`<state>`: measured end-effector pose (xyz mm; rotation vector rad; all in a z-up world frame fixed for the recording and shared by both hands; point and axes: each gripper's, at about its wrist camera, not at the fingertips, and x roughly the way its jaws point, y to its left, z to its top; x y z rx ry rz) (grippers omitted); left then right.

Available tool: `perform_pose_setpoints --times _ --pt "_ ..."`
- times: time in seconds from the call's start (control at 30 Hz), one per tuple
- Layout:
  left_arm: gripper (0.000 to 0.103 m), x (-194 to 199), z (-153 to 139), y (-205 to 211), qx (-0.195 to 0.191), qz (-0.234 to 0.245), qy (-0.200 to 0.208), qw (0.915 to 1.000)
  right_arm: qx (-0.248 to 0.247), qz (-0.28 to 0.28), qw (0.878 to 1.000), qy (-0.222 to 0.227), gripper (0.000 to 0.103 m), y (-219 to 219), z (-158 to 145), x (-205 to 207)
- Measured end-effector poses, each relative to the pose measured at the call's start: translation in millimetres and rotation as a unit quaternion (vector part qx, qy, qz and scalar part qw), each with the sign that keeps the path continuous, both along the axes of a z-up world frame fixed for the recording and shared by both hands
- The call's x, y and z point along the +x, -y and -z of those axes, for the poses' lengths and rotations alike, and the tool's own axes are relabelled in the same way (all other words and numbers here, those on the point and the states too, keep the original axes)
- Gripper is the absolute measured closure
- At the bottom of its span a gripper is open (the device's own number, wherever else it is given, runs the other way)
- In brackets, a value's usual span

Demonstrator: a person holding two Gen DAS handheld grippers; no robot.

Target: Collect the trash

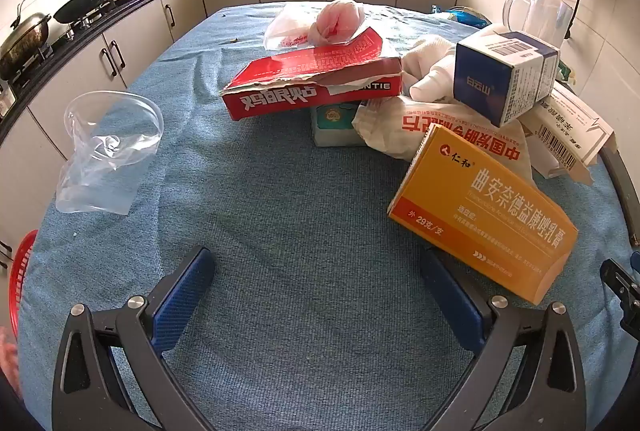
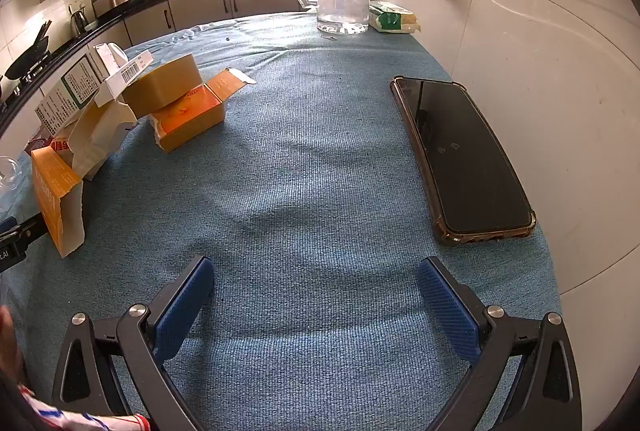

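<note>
Both claws, left claw (image 1: 316,295) and right claw (image 2: 316,295), gape empty above the blue bench (image 1: 280,191); the orange box (image 1: 484,211) sits right of centre, perhaps propped.

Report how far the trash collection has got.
Done: nothing visibly collected. The red box, orange box, blue-and-white box and clear cup all lie on the table. In hand: nothing; the left gripper and right gripper are open and empty. Left: the whole pile.
</note>
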<state>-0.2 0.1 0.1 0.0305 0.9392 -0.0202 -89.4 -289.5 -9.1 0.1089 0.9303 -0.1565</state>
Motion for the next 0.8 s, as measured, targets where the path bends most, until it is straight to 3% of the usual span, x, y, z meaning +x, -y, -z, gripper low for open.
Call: perform_pose_setpoints --times 0.8 --pt "0.000 0.0 0.2 -0.1 0.002 0.000 -0.004 1.0000 0.001 0.000 1.000 -0.002 0.000 0.1 0.2 0.2"
